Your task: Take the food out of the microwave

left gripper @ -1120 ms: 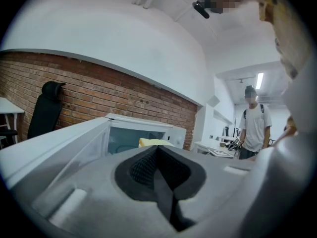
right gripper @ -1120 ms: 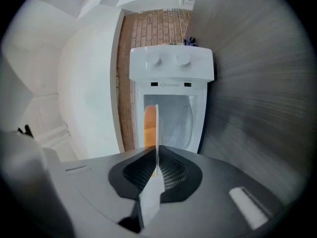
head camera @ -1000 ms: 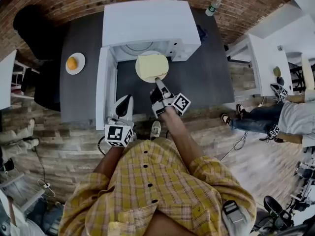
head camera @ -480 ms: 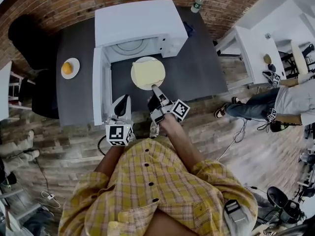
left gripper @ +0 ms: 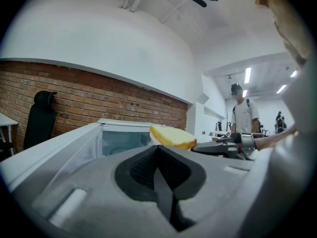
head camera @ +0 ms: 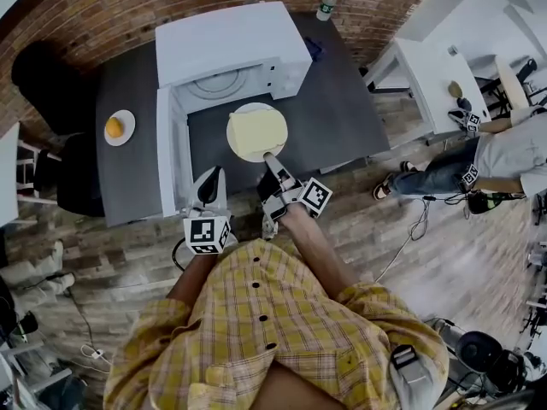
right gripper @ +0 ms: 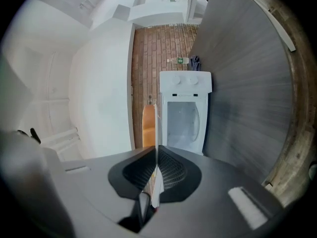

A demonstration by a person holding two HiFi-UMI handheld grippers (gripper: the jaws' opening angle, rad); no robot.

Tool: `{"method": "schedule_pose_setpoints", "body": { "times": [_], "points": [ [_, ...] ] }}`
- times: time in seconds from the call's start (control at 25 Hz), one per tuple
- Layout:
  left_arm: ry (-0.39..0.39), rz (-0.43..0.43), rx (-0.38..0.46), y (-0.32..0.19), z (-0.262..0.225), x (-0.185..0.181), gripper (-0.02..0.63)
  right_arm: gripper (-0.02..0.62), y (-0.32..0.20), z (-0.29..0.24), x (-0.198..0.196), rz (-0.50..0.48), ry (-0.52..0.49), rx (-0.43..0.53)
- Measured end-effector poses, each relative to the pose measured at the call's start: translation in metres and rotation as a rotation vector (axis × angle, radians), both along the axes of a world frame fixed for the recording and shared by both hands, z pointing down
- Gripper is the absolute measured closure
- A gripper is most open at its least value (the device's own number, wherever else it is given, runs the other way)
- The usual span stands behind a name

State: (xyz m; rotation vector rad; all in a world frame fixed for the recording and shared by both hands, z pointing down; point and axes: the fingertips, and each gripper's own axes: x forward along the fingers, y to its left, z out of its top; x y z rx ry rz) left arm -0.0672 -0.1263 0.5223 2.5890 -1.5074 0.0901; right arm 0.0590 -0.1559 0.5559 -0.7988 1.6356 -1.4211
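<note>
White microwave (head camera: 231, 45), head view: stands on a dark grey table (head camera: 342, 118), with its door (head camera: 167, 156) swung open to the left.
Plate (head camera: 241, 151), head view: outside the microwave, just in front of the open cavity and over the table. Whether it rests on the table cannot be told.
Food (head camera: 259, 131), head view: a pale yellow slab lying on the plate.
Right gripper (head camera: 269, 157), head view: its tips meet the plate's near rim.
Left gripper (head camera: 217, 172), head view: near the free end of the open door, apart from the plate.
Table's left end, head view: an orange (head camera: 114, 127) on a small plate (head camera: 126, 116).
Left gripper view: the jaws are pressed together with nothing between them. Beyond them are the open door and cavity at left, the food in the middle and the right gripper at right. A person (left gripper: 244, 117) stands far off.
Right gripper view: the jaws are clamped on the plate's rim, which is seen edge-on. The food lies against the plate's left face, and the open microwave is behind.
</note>
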Motion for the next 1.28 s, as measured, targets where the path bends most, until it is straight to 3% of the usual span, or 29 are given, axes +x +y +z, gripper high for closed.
{"method": "schedule_pose_setpoints", "body": {
  "times": [1.28],
  "points": [
    [-0.020,-0.019,0.007,-0.0084,-0.0010,0.0023,0.610,0.580,-0.0018,-0.0009,-0.0038,-0.044,-0.004,-0.048]
  ]
}}
